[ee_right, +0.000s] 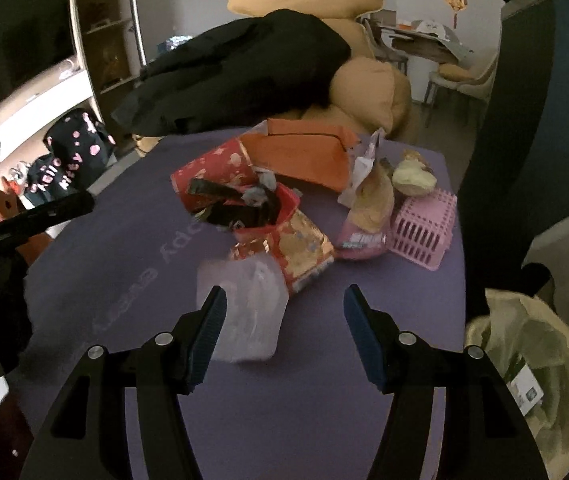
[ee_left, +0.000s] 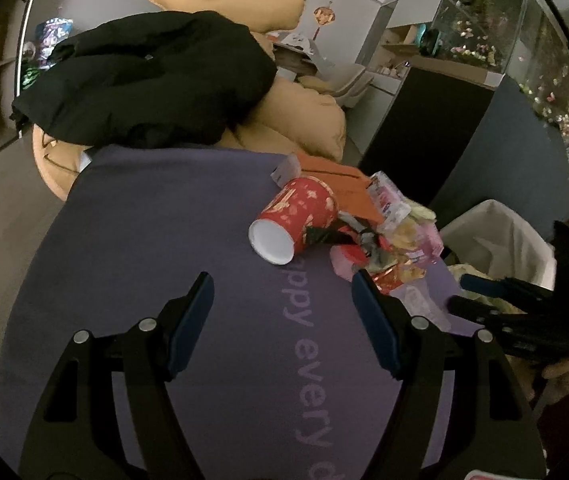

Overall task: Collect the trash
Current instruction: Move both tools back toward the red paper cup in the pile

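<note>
Left wrist view showed the left tongs [ee_left: 282, 286] spread wide over the purple counter [ee_left: 144, 280], with nothing between the blue pads [ee_left: 188, 324] and nothing touching them. At about one o'clock from them a red paper cup [ee_left: 296, 218] lay on its side, its white base turned toward the camera. A heap of crumpled wrappers [ee_left: 388, 248] sat against the cup at its three o'clock, and the tip of the nearer pad stood just short of that heap (whether it brushed a wrapper could not be told). Farther out at three o'clock, the right tongs [ee_left: 484, 300] hovered by a white-lined trash bin [ee_left: 496, 236].

From the right wrist view, the right tongs [ee_right: 284, 300] stood fully spread and held nothing. A clear plastic container [ee_right: 244, 312], blurred, lay on the counter just at twelve o'clock of the left-hand pad, not pinched. Beyond it sat a red and gold wrapper [ee_right: 304, 248], a pink basket [ee_right: 424, 224] at one o'clock and an orange pouch [ee_right: 304, 152] at twelve. The bin's lined rim [ee_right: 524, 340] showed at three o'clock.
</note>
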`<state>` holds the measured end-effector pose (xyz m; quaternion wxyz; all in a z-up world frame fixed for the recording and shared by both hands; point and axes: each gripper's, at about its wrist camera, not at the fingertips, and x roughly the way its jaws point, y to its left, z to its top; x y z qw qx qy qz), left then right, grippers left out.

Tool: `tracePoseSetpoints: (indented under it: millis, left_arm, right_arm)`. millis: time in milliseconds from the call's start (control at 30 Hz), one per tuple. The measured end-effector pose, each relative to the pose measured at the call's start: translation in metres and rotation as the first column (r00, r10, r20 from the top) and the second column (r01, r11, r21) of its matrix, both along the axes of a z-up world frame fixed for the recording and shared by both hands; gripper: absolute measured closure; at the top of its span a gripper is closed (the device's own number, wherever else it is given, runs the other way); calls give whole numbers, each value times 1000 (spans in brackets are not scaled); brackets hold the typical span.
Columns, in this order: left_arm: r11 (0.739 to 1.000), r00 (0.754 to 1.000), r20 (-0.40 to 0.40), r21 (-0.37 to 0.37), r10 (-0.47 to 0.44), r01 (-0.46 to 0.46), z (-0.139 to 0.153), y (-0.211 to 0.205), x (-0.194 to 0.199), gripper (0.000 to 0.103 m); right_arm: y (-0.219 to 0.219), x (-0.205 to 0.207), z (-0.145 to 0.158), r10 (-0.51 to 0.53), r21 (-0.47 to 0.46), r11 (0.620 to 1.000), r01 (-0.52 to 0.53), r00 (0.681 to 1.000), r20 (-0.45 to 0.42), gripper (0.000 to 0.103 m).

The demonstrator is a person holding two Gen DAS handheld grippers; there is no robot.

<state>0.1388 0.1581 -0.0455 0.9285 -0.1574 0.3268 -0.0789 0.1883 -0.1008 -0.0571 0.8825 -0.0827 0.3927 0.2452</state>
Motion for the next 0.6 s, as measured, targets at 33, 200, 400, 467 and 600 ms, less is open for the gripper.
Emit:
tracePoseSetpoints:
  millis: [33, 200, 400, 467, 600]
  left_arm:
    - [1000, 1000, 7, -6, -15, 15, 2, -2, 2, 36]
    - [993, 993, 42, 9, -114, 114, 7, -28, 17, 37]
    - [964, 969, 31, 113, -243, 239, 0, -86, 50, 47]
    - [955, 967, -10, 155, -253, 251, -8, -102, 64, 54]
    - [960, 967, -103, 133, -233, 246, -26, -115, 87, 74]
  right_arm:
    - [0, 2, -1, -7, -7, 1000, 7, 1000, 0, 45]
    - [-19, -1, -5, -54, -12, 998, 54, 999, -5, 45]
    - [-54, -14, -1, -112, -1, 994, 112, 994, -1, 45]
    - [-65, -17, 1, -130, 21, 991, 130, 992, -5, 45]
    - [-81, -25, 4, -152, 66, 986, 152, 988, -5, 45]
